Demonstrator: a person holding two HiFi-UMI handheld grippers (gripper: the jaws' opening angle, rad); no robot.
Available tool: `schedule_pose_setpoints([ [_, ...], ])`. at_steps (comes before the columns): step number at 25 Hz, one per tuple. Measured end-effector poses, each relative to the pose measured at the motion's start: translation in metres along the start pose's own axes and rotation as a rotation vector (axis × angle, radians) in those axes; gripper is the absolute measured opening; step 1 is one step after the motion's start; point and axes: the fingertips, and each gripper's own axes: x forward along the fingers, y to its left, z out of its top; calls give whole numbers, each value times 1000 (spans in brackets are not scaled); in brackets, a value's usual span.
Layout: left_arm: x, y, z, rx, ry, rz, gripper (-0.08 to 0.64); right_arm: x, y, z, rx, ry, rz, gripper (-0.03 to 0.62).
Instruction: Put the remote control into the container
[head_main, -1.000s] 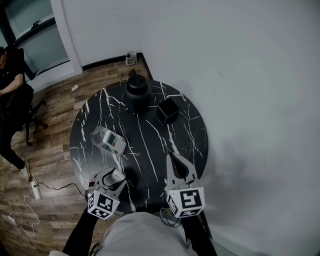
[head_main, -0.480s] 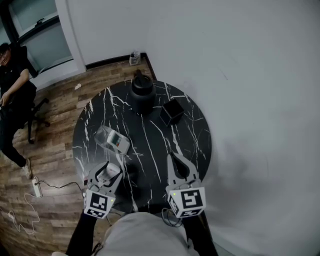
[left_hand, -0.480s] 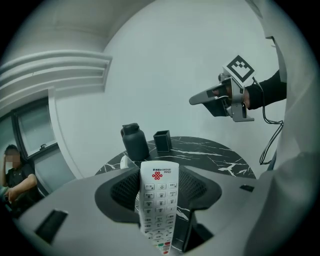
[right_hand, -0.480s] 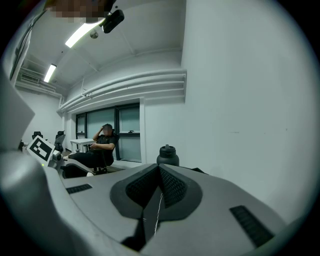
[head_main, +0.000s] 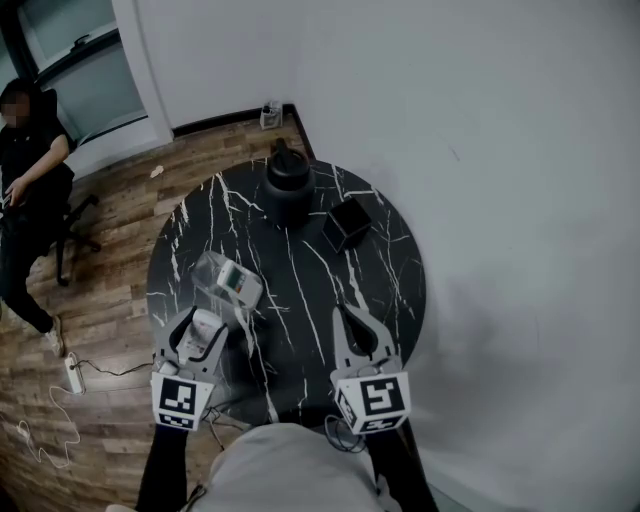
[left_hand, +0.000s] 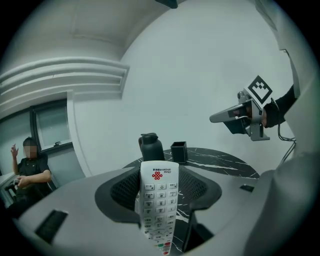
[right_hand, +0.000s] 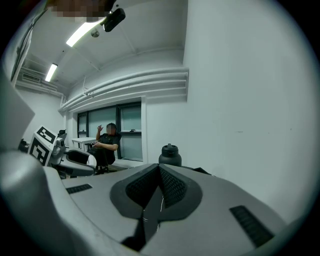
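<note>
The left gripper (head_main: 205, 322) holds the white remote control (left_hand: 159, 200) by its sides. The jaws stand wide on it, with the keypad up and the top end forward. In the head view the remote is just before the clear container (head_main: 228, 282) on the black marble table (head_main: 390, 290). To do this step well, I think the remote should come over the container's opening, tilt nose-down, and be released only when its end is inside. The right gripper (head_main: 347, 318) is closed and empty, and it could steady the light container.
</note>
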Motion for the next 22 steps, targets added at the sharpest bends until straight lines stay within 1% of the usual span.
schedule_pose_setpoints([
  [4,-4,18,14,-30,-37,43,247,3,2,0,1,-4,5,5],
  [10,-5,39,32,-71,-92,84,247,5,4,0,-1,0,6,5],
  [22,-2,86,64,-208,-223,140,247,9,3,-2,-3,10,-3,5],
])
